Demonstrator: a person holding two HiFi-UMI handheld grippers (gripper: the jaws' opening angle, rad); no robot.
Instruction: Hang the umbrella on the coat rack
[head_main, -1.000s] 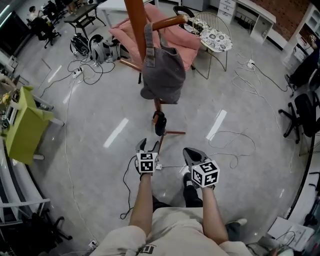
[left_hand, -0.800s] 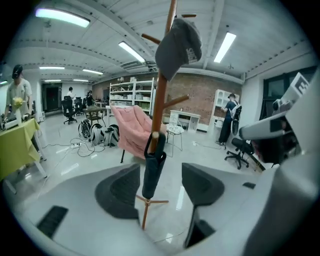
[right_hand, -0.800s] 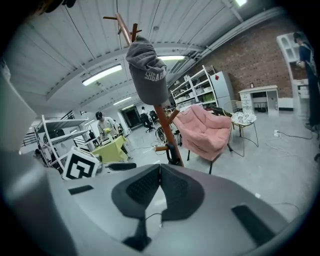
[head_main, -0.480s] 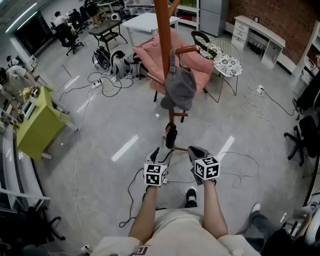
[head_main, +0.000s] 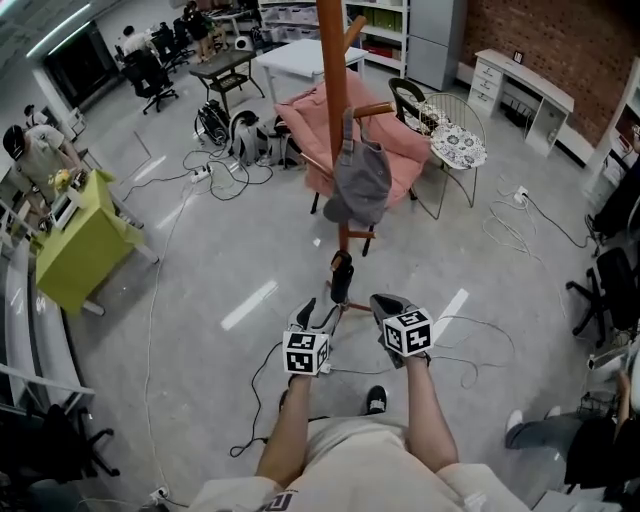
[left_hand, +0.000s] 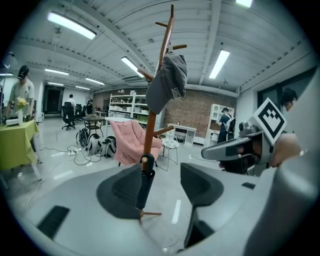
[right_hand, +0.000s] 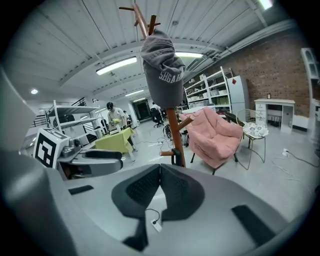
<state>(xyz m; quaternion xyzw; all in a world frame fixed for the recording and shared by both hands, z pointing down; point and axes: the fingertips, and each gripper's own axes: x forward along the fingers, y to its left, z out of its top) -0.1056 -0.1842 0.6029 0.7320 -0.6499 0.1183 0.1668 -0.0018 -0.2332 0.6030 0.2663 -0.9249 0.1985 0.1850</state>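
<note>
**Umbrella on the rack, both claws clear of it**

The black umbrella (head_main: 341, 278) hangs upright from a low peg of the wooden coat rack (head_main: 331, 60), just below the centre of the head view. A grey cap (head_main: 360, 180) hangs higher on the same pole.

The left claw (head_main: 313, 312) stands spread, and its jaws have just been closing a little. In the left gripper view the umbrella shows in the gap between them, but it lies beyond the tips and no pad touches it. The right claw (head_main: 386, 304), beside the left at lower centre, is pressed together and empty.

Judging from this, the hanging looks done. What remains seems to be only backing away from the rack.
</note>
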